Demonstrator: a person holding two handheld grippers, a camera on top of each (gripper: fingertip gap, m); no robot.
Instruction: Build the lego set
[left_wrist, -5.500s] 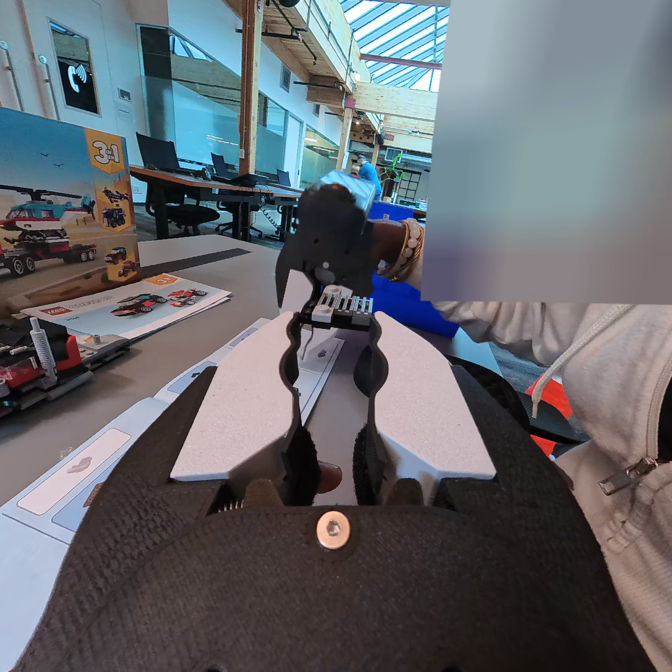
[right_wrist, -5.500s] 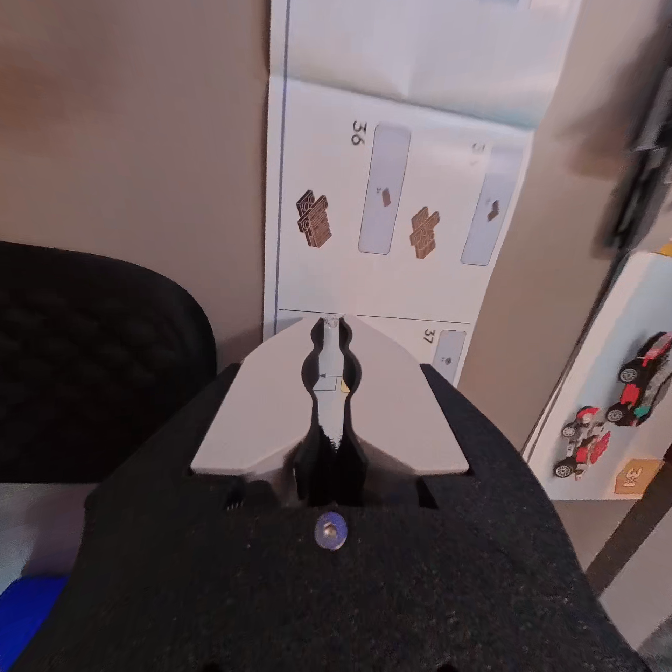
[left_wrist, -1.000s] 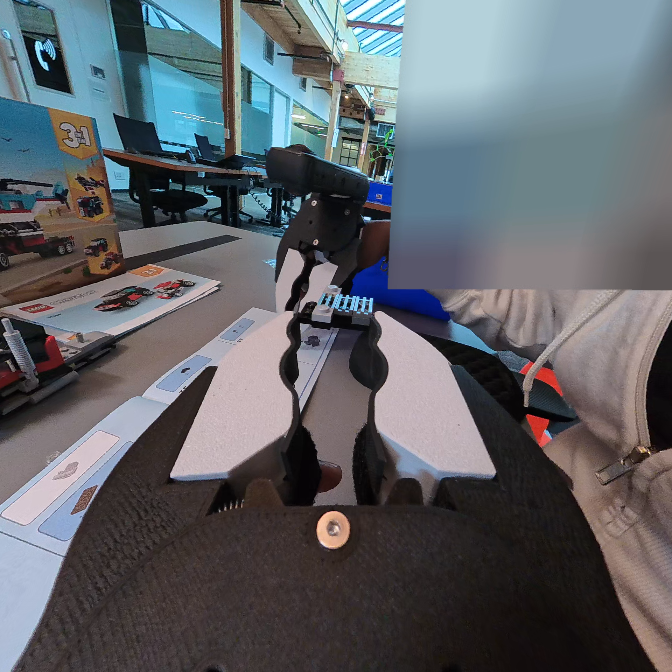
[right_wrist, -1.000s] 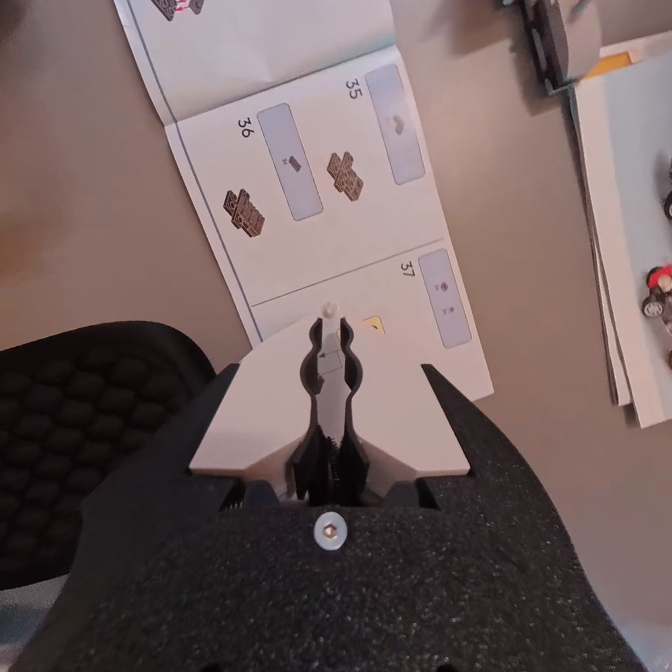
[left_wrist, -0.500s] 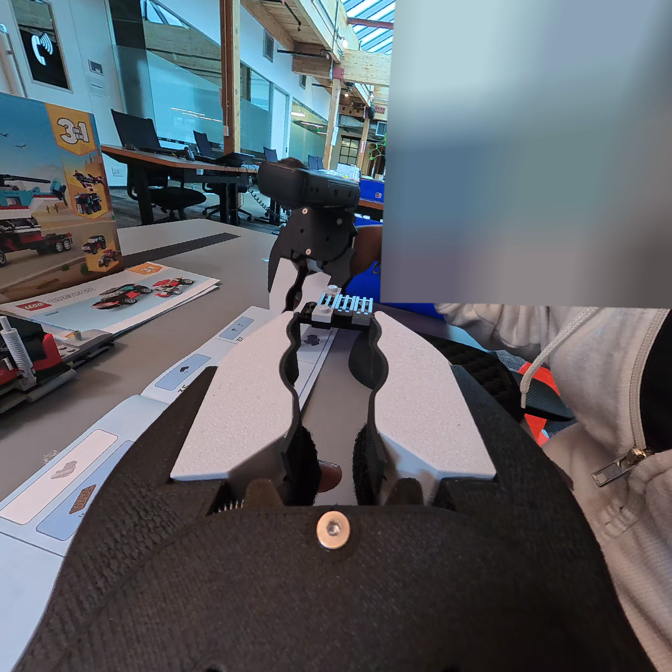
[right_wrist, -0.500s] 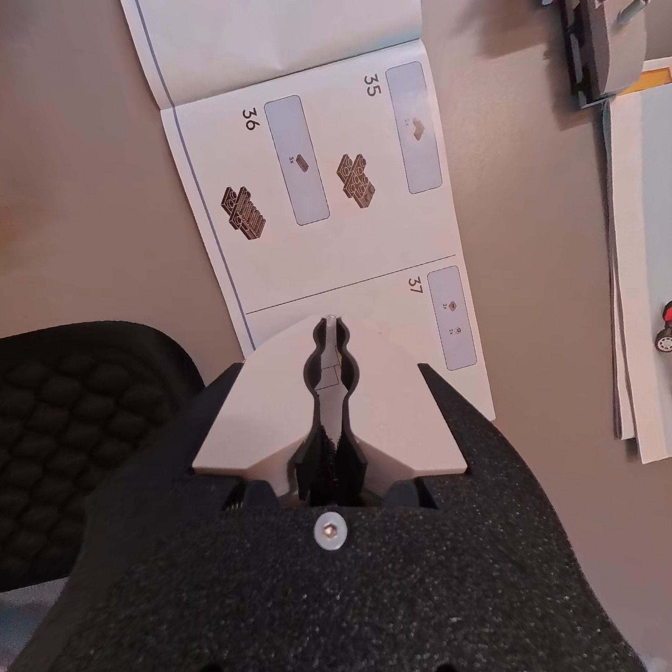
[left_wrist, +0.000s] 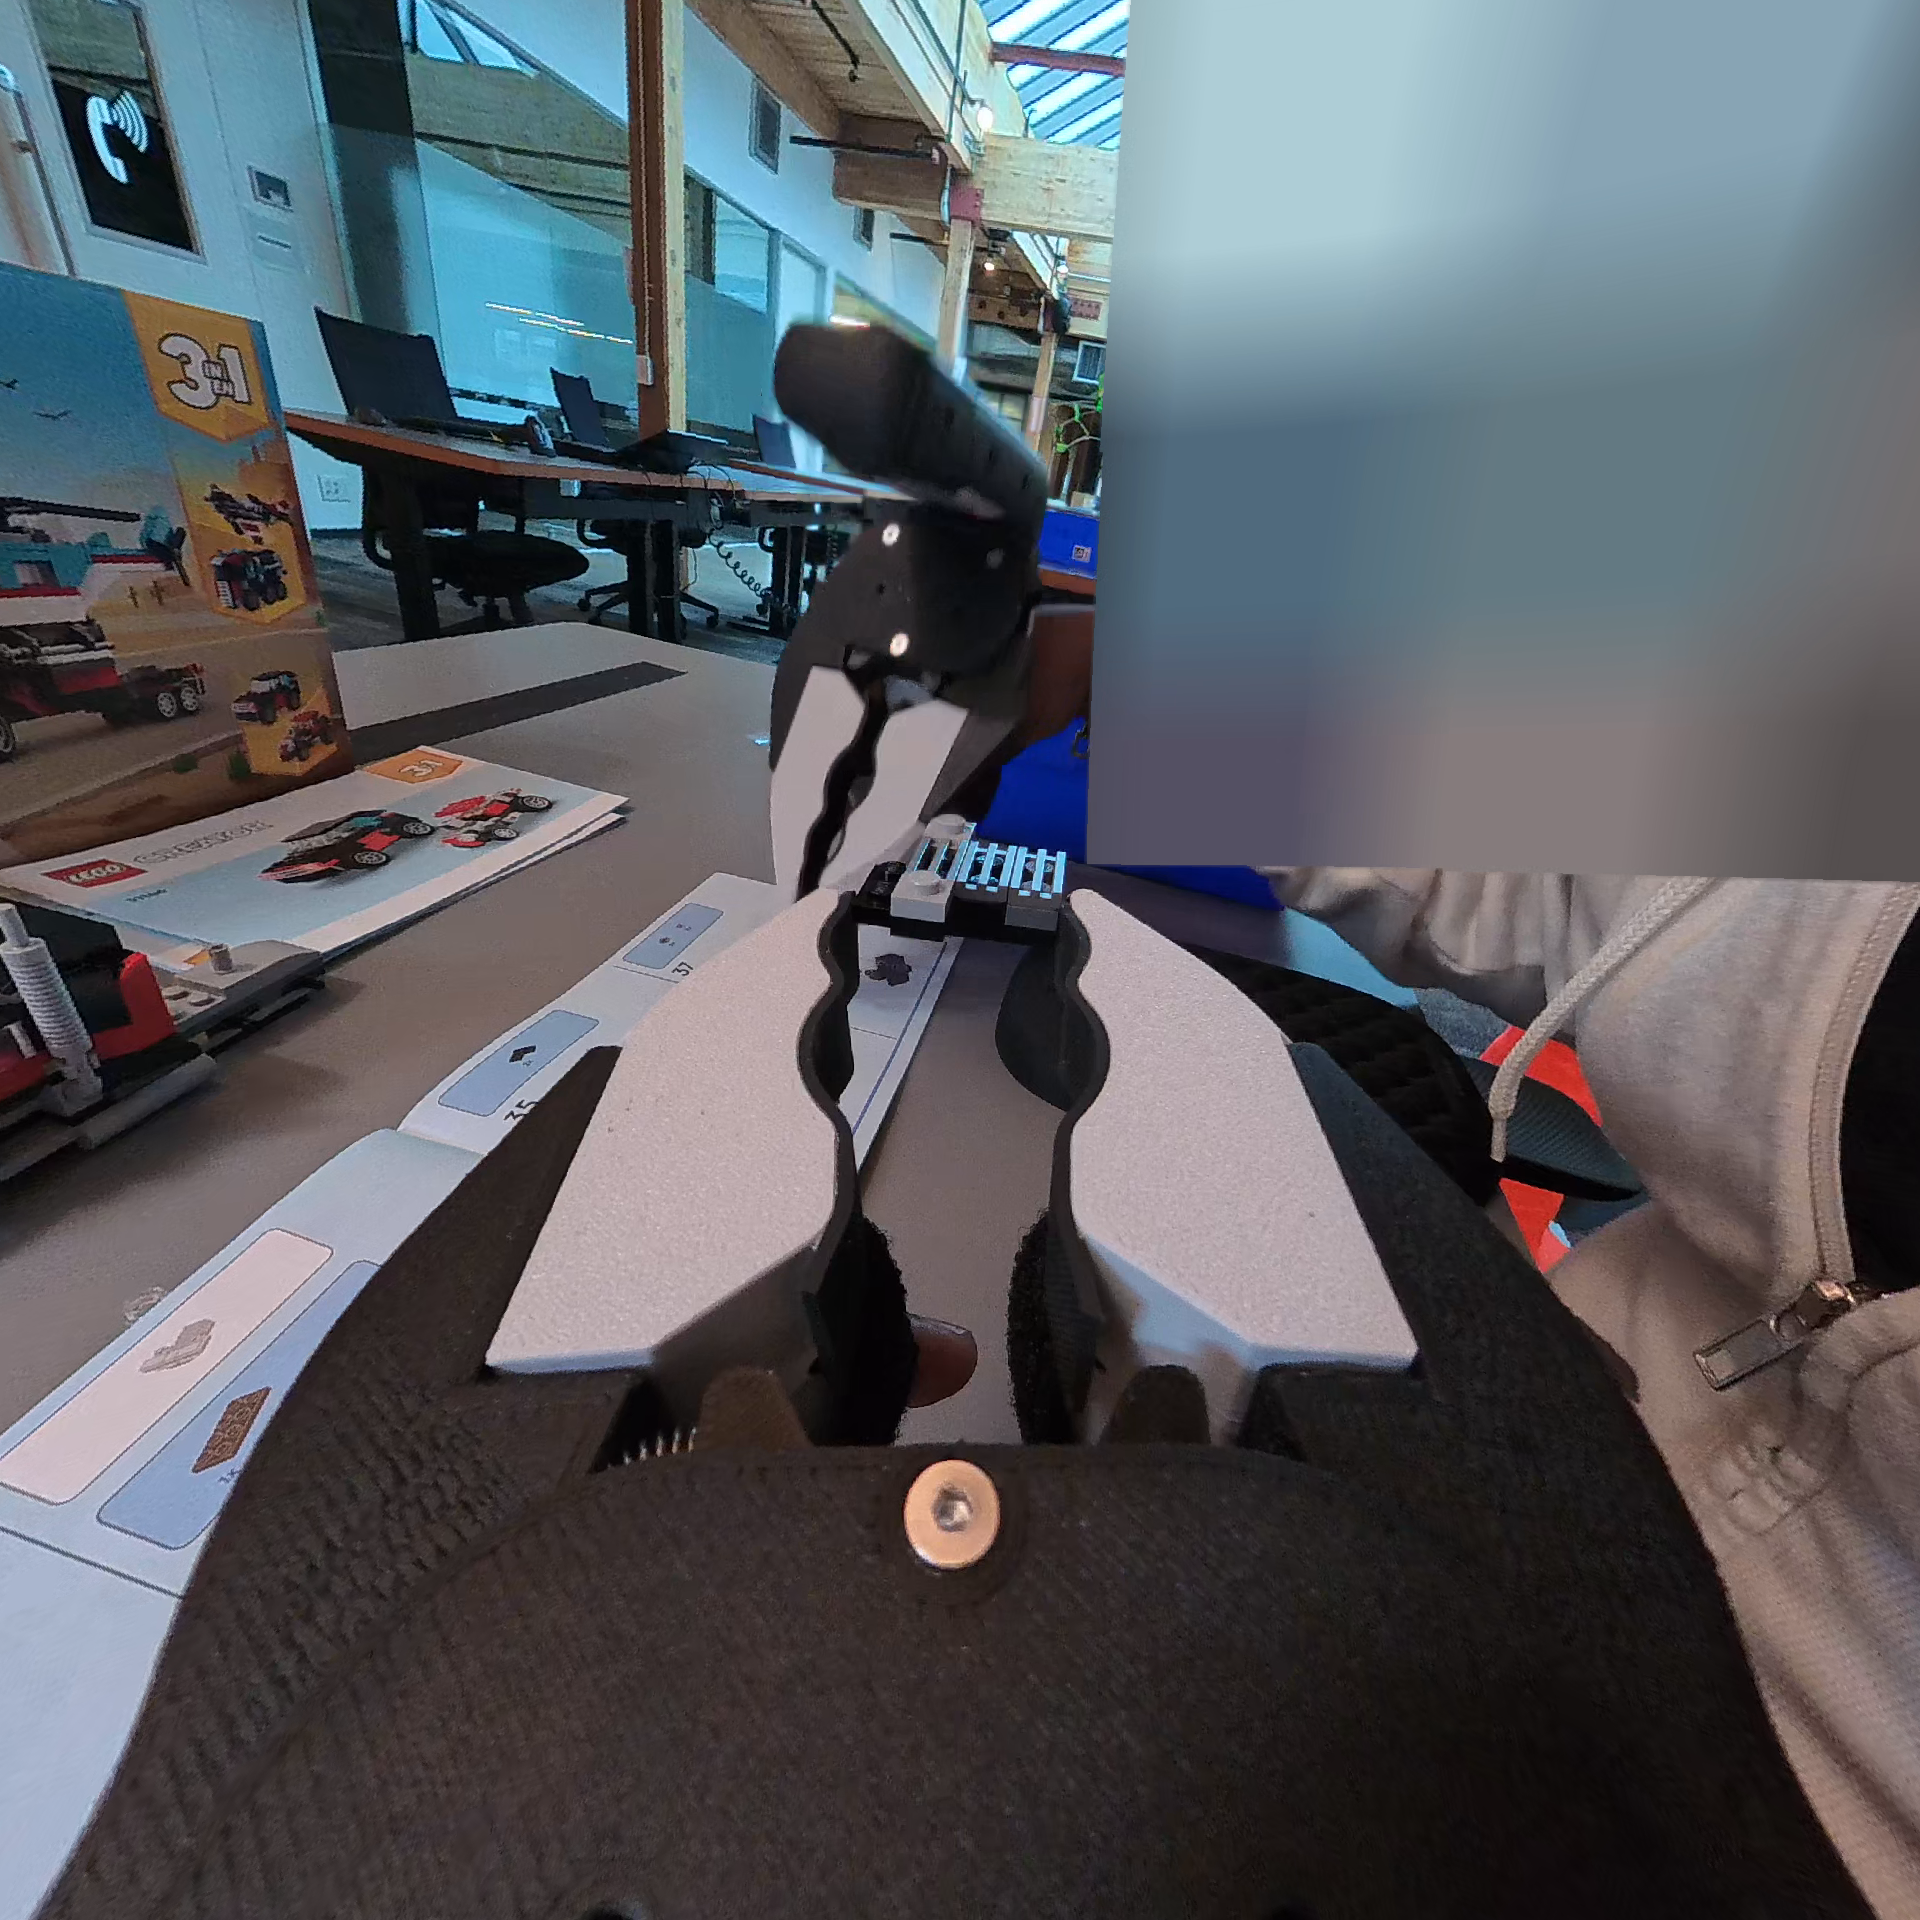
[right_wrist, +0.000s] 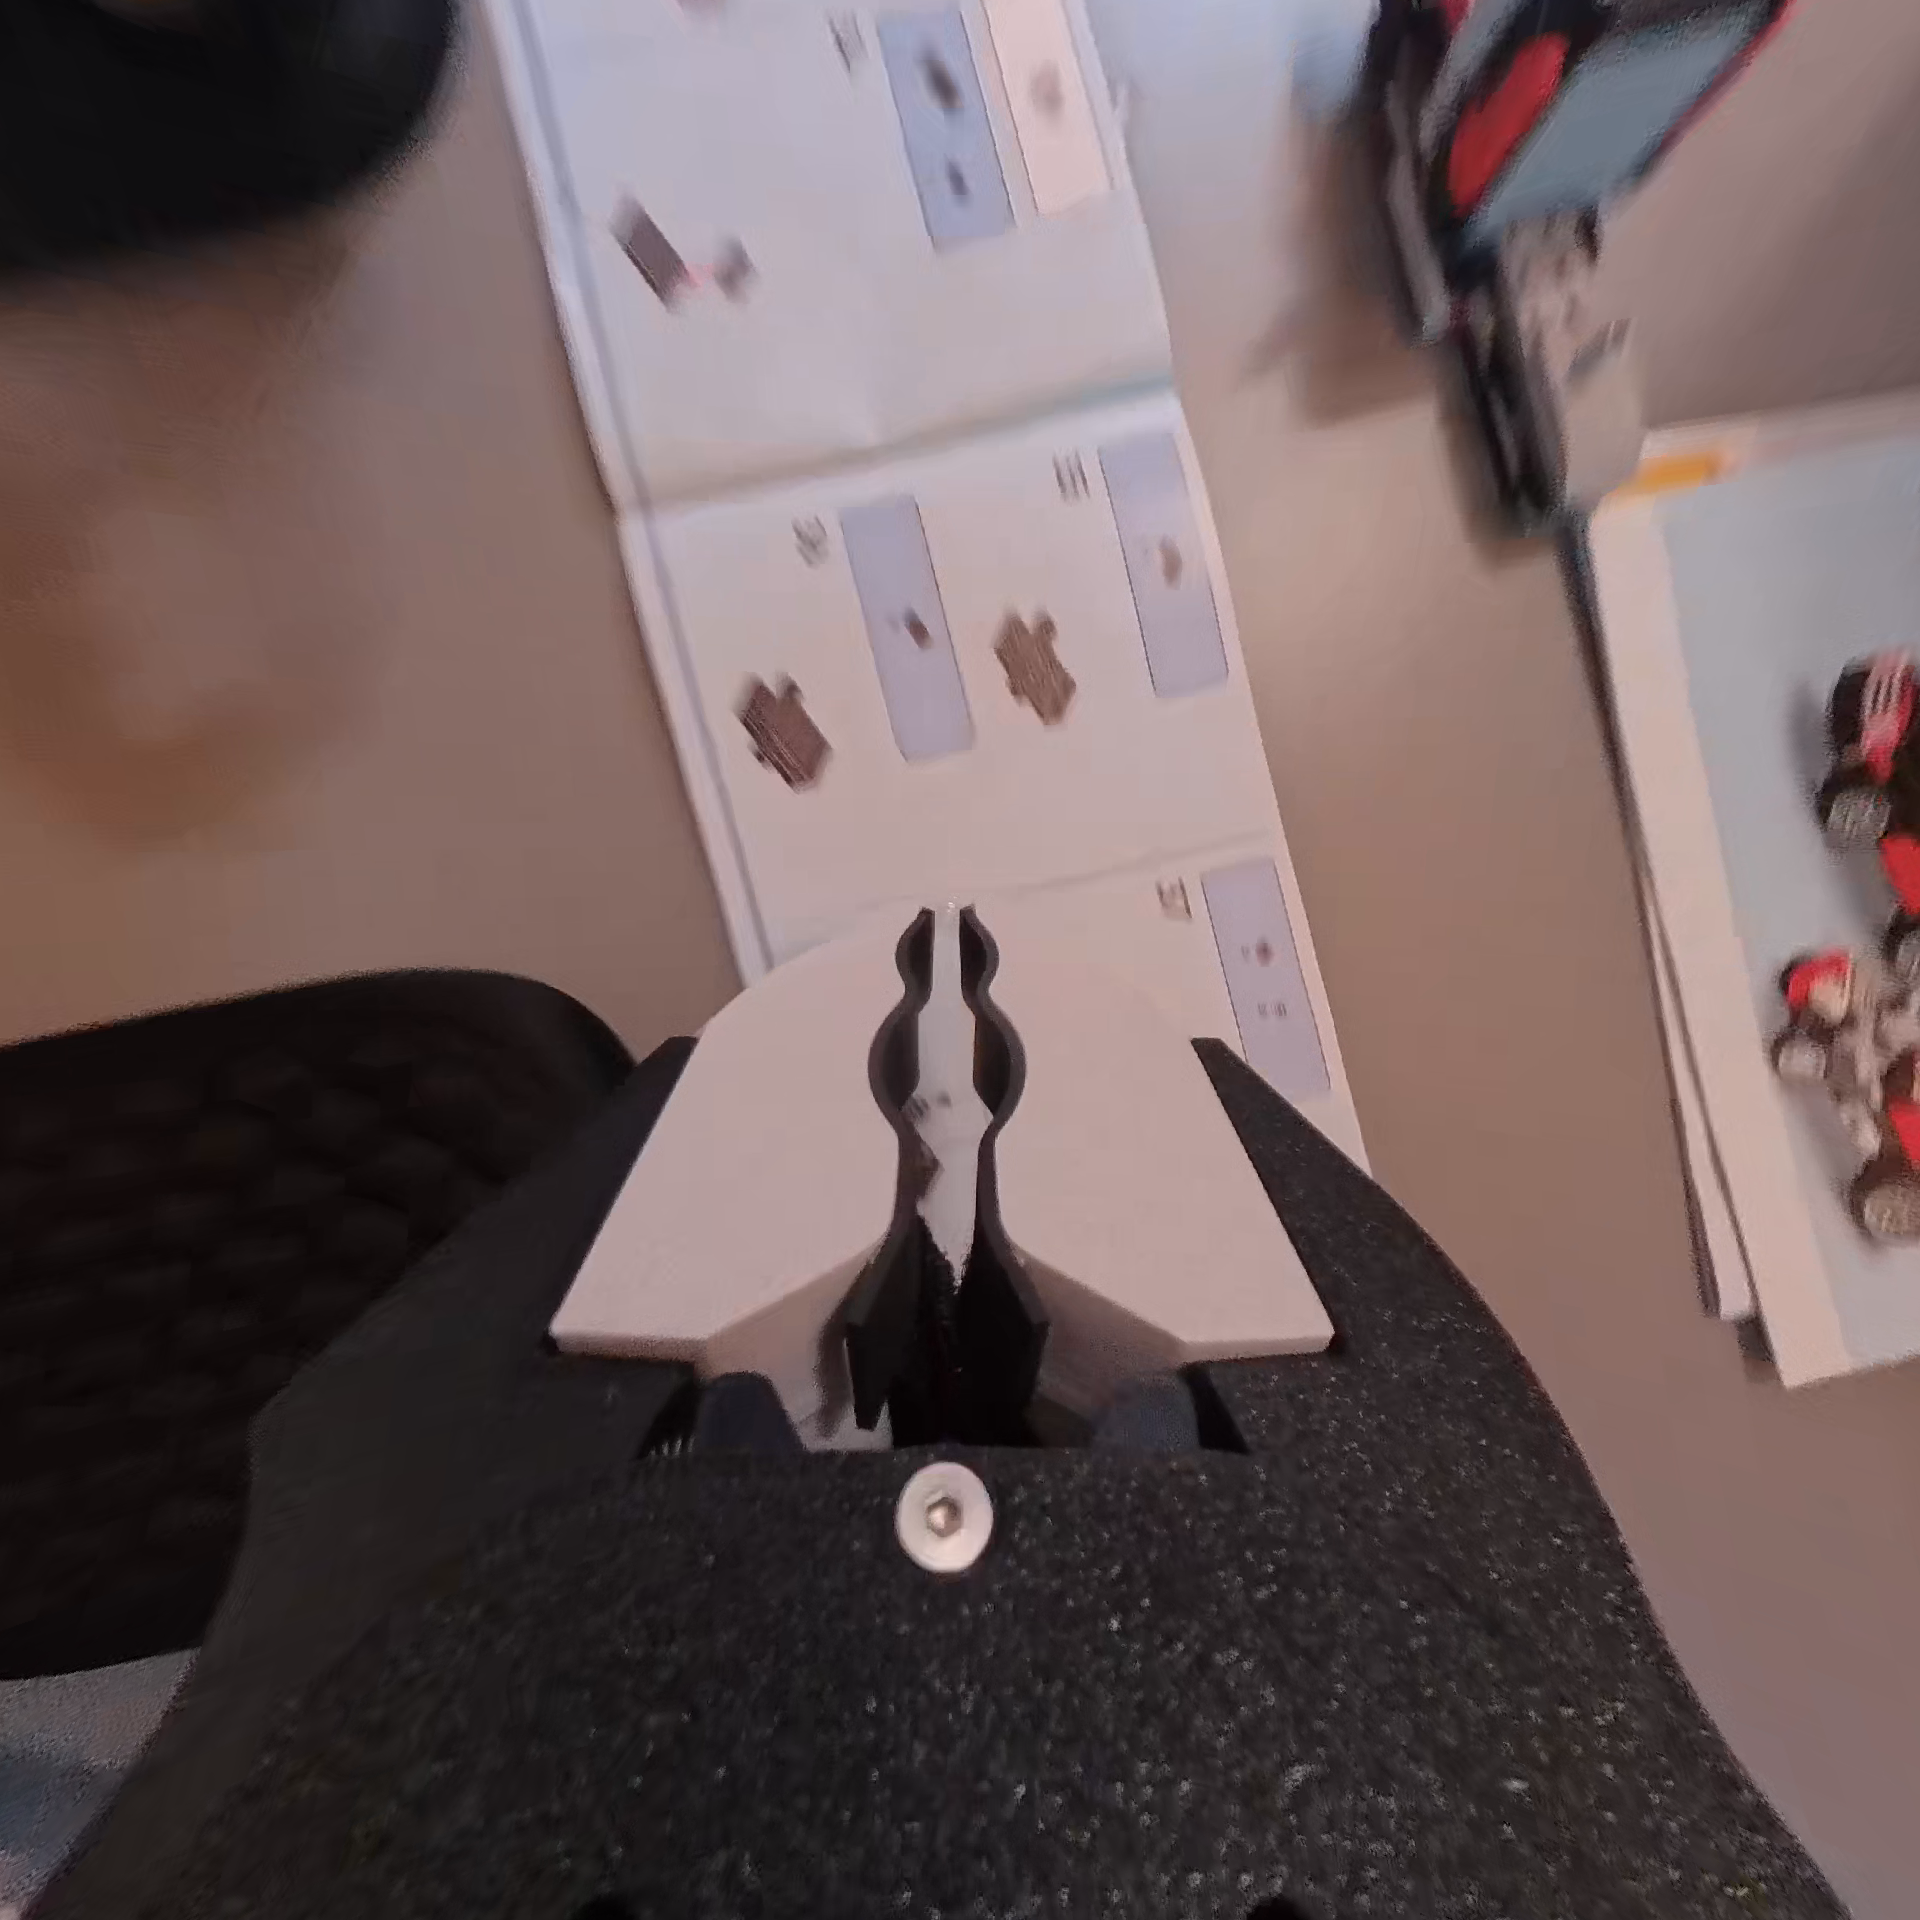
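My left gripper is shut on a small black and grey lego assembly with light blue grille tiles on top, held above the table. My right gripper hangs tips-down just left of and behind that assembly. In the right wrist view, which is blurred, the right gripper is shut, with a tiny white piece showing at its tips, over the open instruction booklet. I cannot tell whether the piece touches the assembly.
A lego box stands at the far left, with a closed booklet before it. A partly built red and black model sits at the left edge and shows in the right wrist view. A person in a grey hoodie sits right. The left gripper's tips are roughly 15 cm from the right gripper's.
My right gripper has tilted and dropped its tips down beside the left end of the held assembly, and its view has swung and blurred. The left gripper has held still.
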